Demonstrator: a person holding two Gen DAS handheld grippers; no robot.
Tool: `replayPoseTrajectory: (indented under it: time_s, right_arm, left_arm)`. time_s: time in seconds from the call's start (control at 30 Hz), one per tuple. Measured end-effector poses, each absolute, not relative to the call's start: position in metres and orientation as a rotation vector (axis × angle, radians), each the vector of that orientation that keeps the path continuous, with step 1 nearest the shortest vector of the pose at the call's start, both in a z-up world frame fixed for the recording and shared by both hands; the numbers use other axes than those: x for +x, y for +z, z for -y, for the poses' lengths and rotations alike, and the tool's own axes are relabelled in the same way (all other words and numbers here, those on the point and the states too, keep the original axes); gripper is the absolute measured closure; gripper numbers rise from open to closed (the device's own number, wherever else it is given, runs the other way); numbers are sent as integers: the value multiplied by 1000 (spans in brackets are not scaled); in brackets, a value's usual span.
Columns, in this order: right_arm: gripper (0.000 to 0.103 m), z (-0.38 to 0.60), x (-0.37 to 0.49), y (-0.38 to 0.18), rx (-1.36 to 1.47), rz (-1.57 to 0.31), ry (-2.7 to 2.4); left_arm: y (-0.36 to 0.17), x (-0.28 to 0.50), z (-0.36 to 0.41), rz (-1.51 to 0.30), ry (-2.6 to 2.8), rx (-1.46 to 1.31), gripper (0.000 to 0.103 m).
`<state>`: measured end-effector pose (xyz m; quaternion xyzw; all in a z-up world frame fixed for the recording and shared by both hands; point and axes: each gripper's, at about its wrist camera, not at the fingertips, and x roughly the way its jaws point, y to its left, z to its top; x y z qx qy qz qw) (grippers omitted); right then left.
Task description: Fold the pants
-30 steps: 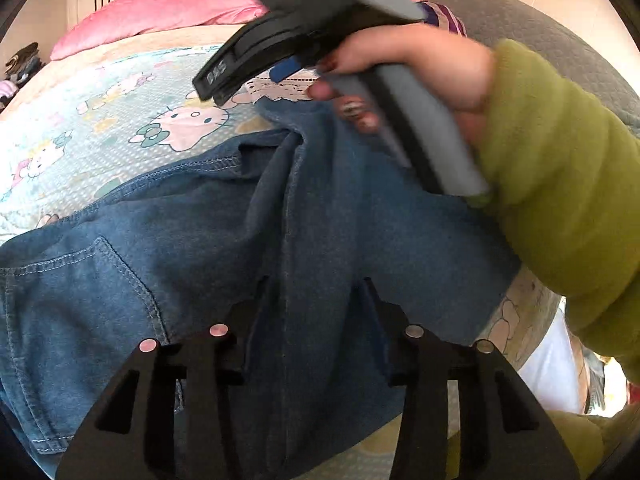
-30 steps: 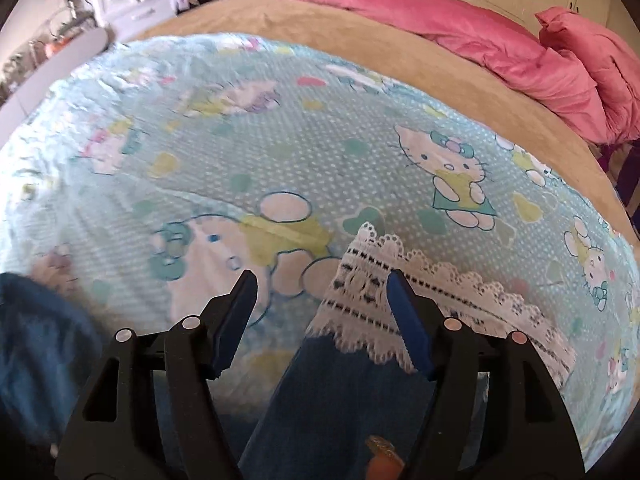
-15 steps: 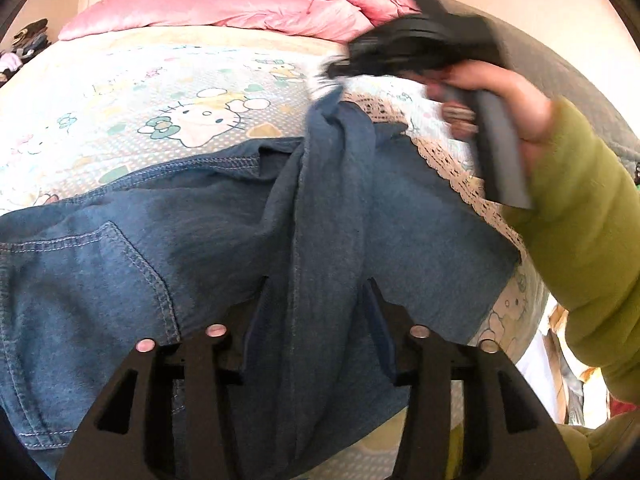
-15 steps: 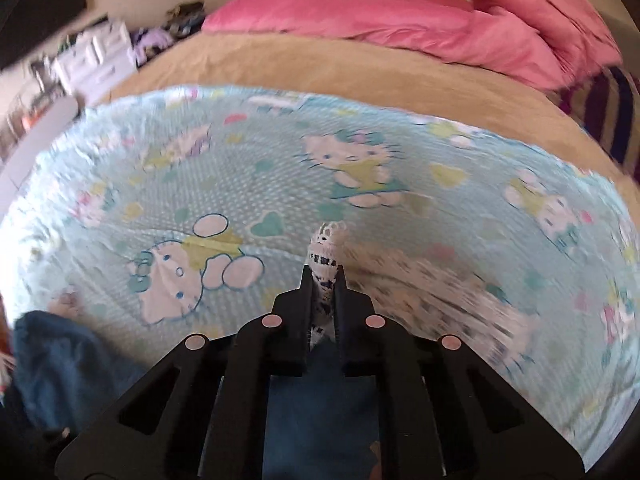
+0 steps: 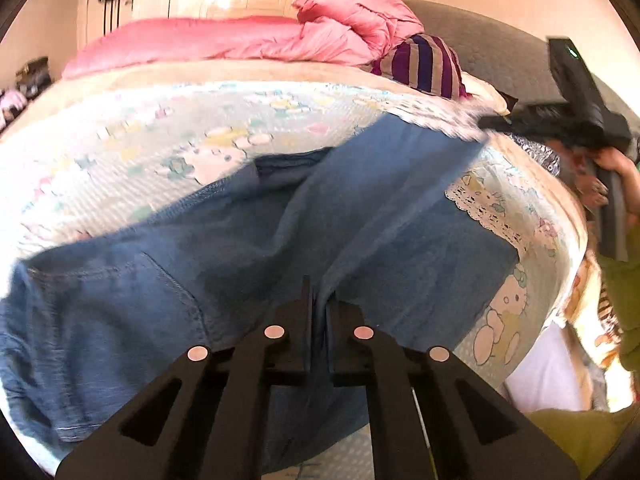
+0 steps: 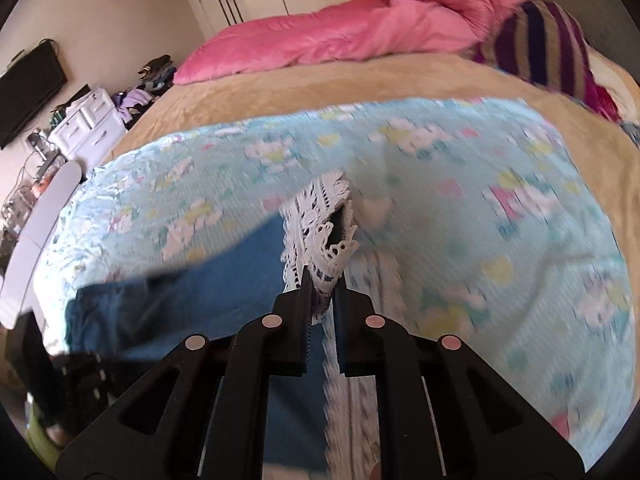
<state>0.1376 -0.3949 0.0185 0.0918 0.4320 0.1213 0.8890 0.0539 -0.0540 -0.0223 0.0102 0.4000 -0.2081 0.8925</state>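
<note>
Blue denim pants (image 5: 224,264) with white lace hems lie on the Hello Kitty bedspread (image 5: 168,140). My left gripper (image 5: 319,300) is shut on a raised fold of denim near the crotch. My right gripper (image 6: 322,284) is shut on the lace hem (image 6: 320,216) of one leg and holds it lifted above the bed; it shows at the right of the left wrist view (image 5: 560,116). The lifted leg (image 5: 400,168) stretches between the two grippers. The other leg's lace hem (image 5: 484,212) lies flat on the bed.
Pink duvet (image 6: 320,40) and a striped purple pillow (image 5: 424,64) lie at the bed's far side. A white drawer unit (image 6: 88,120) and a wall television (image 6: 28,88) stand to the left. The bed edge (image 5: 568,280) drops off at right.
My left gripper has closed on the denim fold. My right gripper closed on the lace hem, then pulled it up and away to the right, stretching the leg.
</note>
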Motion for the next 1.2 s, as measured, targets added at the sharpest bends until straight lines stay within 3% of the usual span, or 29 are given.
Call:
replayPoseTrajectory:
  time_s: [0.27, 0.73, 0.83, 0.9, 1.1, 1.2]
  right_arm:
    - [98, 404, 72, -15, 251, -996, 247]
    - [97, 436, 59, -64, 384, -1080, 199]
    - [94, 446, 57, -59, 438, -1073, 202]
    - [85, 452, 55, -49, 424, -1038, 178]
    - [84, 437, 45, -12, 220, -887, 159]
    - [84, 418, 51, -19, 181, -915, 244]
  left_arm:
    - [-17, 43, 38, -833, -427, -3, 99]
    - [-31, 26, 60, -895, -463, 139, 99]
    - [-34, 27, 59, -913, -460, 138, 98]
    - [-35, 26, 60, -915, -457, 137, 98]
    - [-36, 27, 59, -920, -444, 132, 98]
    - [-36, 26, 59, -924, -438, 133, 98]
